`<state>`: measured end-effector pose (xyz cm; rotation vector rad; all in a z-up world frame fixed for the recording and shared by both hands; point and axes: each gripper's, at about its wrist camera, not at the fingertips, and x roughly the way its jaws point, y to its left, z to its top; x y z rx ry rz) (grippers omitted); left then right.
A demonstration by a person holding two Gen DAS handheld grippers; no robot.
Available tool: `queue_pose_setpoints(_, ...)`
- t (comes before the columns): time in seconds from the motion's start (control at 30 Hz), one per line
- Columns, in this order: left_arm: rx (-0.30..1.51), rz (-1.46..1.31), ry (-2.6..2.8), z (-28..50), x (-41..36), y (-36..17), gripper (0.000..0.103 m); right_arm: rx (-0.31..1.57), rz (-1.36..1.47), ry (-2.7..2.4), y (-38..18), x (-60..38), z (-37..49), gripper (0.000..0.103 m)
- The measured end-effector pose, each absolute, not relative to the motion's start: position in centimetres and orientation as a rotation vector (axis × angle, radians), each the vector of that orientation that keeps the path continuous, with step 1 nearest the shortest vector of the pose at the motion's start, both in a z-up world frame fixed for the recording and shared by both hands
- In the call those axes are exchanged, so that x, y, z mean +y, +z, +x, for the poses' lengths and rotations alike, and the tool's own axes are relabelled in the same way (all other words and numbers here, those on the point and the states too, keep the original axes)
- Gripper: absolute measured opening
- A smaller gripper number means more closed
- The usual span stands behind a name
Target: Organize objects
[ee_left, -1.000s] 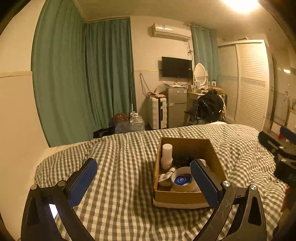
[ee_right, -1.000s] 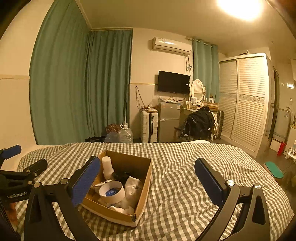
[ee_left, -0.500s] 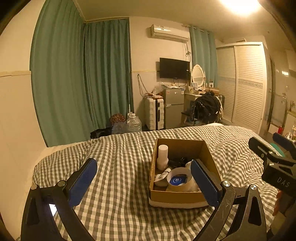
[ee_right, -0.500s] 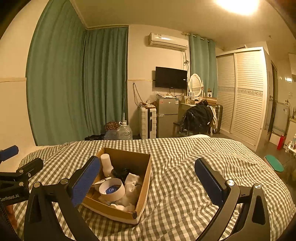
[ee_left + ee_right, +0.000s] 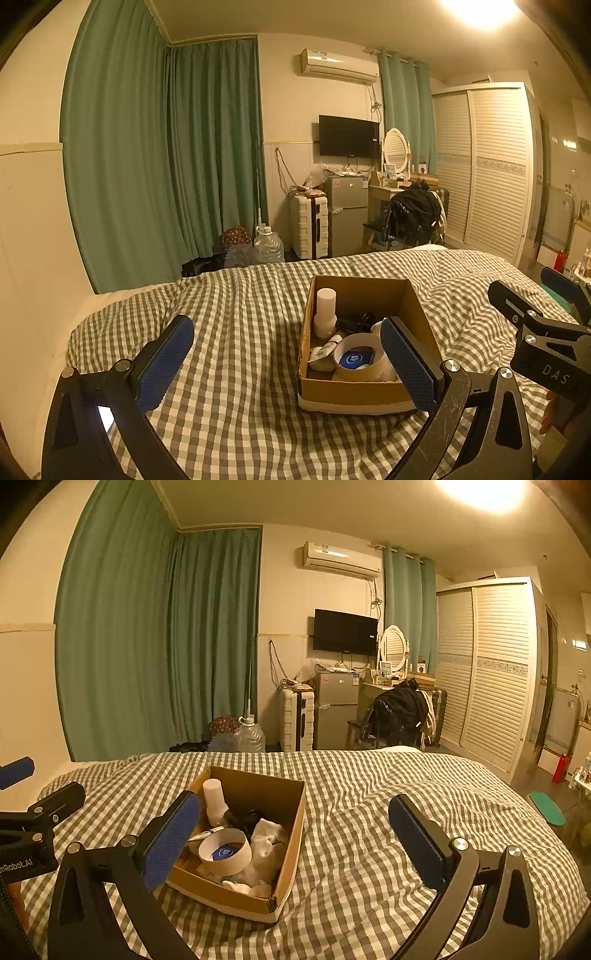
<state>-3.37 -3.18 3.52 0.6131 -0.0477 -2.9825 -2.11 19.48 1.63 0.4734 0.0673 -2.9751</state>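
An open cardboard box (image 5: 415, 306) sits on the checked bed cover (image 5: 236, 332). It also shows in the right wrist view (image 5: 291, 834). Inside are a white bottle (image 5: 325, 312), a roll of tape (image 5: 356, 369) around a blue-lidded item, a small tube, black items and white cloth (image 5: 266, 838). My left gripper (image 5: 288, 363) is open and empty, held above the bed just before the box. My right gripper (image 5: 295, 838) is open and empty, to the right of the box. Each gripper shows at the edge of the other's view.
The bed fills the foreground, with a wall close on the left (image 5: 26, 240). Beyond the bed are green curtains (image 5: 162, 155), water jugs (image 5: 267, 245), a white suitcase (image 5: 308, 225), a small fridge (image 5: 347, 210), a chair with a black bag (image 5: 410, 218) and a wardrobe (image 5: 491, 166).
Both views have shifted slightly: the box sits a little further left in the left wrist view and the right gripper shows more at its right edge. Both grippers stay open.
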Motion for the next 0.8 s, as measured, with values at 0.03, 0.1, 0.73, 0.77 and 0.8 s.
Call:
queue_pose_setpoints(0.03,-0.049,0.614,-2.982,-3.28,-3.21,3.55,0.103,0.067,0.475,-2.974,1.65,19.49,-2.10,0.102)
queue_pose_setpoints(0.1,-0.056,0.618,-2.981,-3.36,-3.17,3.50,0.103,0.068,0.479,-2.970,1.63,19.43,-2.11,0.102)
queue_pose_setpoints(0.73,-0.076,0.623,-2.968,-3.47,-3.20,3.01,0.103,0.091,0.509,-2.958,1.13,18.70,-2.47,0.102)
queue_pose_setpoints(0.77,-0.079,0.623,-2.968,-3.46,-3.18,3.02,0.103,0.092,0.510,-2.958,1.11,18.68,-2.48,0.102)
queue_pose_setpoints(0.8,-0.081,0.622,-2.967,-3.45,-3.15,3.04,0.103,0.092,0.512,-2.958,1.07,18.64,-2.51,0.102)
